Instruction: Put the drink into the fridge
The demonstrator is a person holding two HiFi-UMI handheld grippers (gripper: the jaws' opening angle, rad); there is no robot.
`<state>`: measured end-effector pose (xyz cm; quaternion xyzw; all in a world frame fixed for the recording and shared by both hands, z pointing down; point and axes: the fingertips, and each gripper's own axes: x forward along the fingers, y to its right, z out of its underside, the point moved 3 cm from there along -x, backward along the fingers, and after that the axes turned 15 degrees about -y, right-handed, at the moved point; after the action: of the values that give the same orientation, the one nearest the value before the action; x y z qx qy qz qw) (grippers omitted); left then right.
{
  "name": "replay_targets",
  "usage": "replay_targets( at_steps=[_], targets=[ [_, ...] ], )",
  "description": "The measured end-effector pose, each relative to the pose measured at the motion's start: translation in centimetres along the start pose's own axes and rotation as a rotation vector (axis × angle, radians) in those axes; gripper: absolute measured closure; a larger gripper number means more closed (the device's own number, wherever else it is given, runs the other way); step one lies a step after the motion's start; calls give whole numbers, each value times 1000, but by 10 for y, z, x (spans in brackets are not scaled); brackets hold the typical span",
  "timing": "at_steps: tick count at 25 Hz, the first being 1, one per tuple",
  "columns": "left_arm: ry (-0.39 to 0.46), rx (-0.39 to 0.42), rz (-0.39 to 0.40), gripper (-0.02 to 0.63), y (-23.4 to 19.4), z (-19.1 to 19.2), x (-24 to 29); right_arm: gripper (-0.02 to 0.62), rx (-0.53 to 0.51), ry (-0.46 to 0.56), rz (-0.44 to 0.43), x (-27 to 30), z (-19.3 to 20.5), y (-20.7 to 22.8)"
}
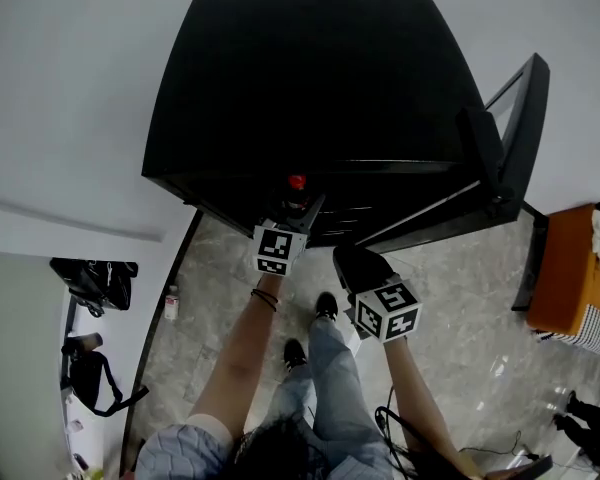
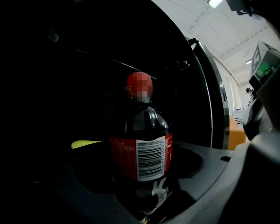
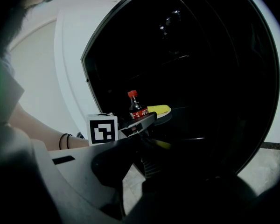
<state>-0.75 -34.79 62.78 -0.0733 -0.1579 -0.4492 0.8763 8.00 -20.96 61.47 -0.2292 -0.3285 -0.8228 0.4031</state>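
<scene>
Holding a cola bottle [image 2: 142,148] upright, red cap up, the left gripper [image 1: 298,208] has its fingers [image 2: 242,181] clamped on the bottle's lower body at the front edge of the open black fridge [image 1: 310,78]. Fridge door [image 1: 510,138] stands open at right. Yellow item [image 3: 159,109] lies just behind the bottle. Right gripper [image 1: 360,266] hangs lower, outside the fridge, fingers together w/ nothing btwn them.

Glossy plastic bottle [image 2: 142,143], matt black fridge [image 1: 310,78], polished floor [image 1: 460,298].
</scene>
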Motion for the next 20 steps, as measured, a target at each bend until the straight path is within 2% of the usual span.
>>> replay_targets(
  at_steps=[6,13,20],
  targets=[
    [-25,36,16,290,0,1,5,560,18,1,9,-6,6,3],
    [-25,60,-24,290,-1,0,9,560,48,17,27,-14,7,17],
    [-42,53,46,288,0,0,11,560,47,-1,13,-7,12,13]
  ],
)
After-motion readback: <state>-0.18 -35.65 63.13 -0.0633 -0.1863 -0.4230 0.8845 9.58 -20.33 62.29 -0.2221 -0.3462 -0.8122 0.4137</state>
